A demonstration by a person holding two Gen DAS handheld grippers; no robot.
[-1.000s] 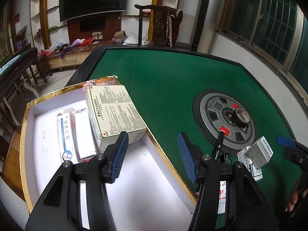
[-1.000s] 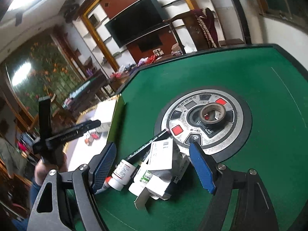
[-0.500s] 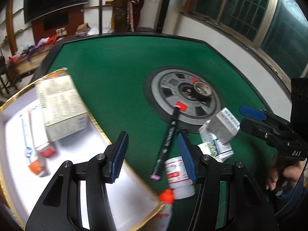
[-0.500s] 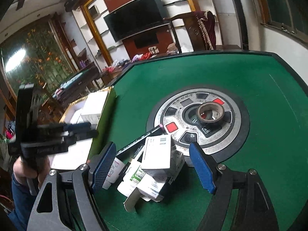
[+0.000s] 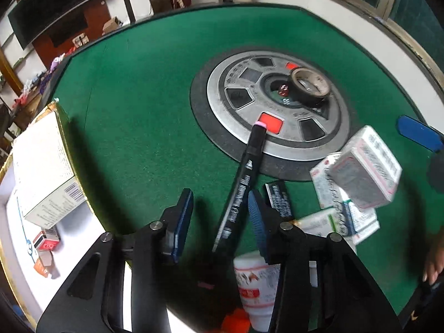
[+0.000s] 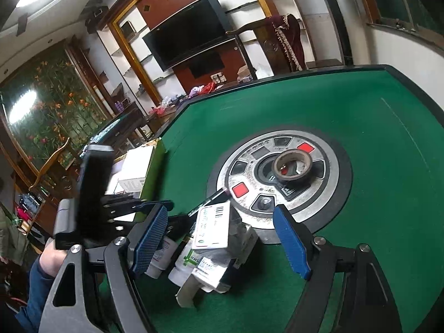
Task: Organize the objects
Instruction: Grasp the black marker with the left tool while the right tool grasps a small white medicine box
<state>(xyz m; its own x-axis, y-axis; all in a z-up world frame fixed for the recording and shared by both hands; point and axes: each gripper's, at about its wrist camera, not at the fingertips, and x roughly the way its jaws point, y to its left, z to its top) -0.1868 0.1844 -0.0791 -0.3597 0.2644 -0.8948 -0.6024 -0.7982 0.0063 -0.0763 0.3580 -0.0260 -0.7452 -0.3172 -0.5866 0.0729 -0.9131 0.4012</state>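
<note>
Left tool [image 5: 219, 216] closing astride the marker [image 5: 244, 183] (rigid, light, smooth): grip mid-barrel. Right tool [image 6: 222, 238] wide, holding nothing.

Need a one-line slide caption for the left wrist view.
Left hand-held gripper closing around a black marker lying on the green table, pads not yet pressing it.

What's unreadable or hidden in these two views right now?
- Left wrist view: the white bottle is partly hidden behind the left gripper, whose jaws are closing around the black marker.
- Left wrist view: medicine box print is motion-blurred.
- Right wrist view: the marker's body is hidden behind the box pile.
- Right wrist view: the left gripper is blurred, its jaws unreadable.
- Both views: the tray is cut off by the frame edge.
</note>
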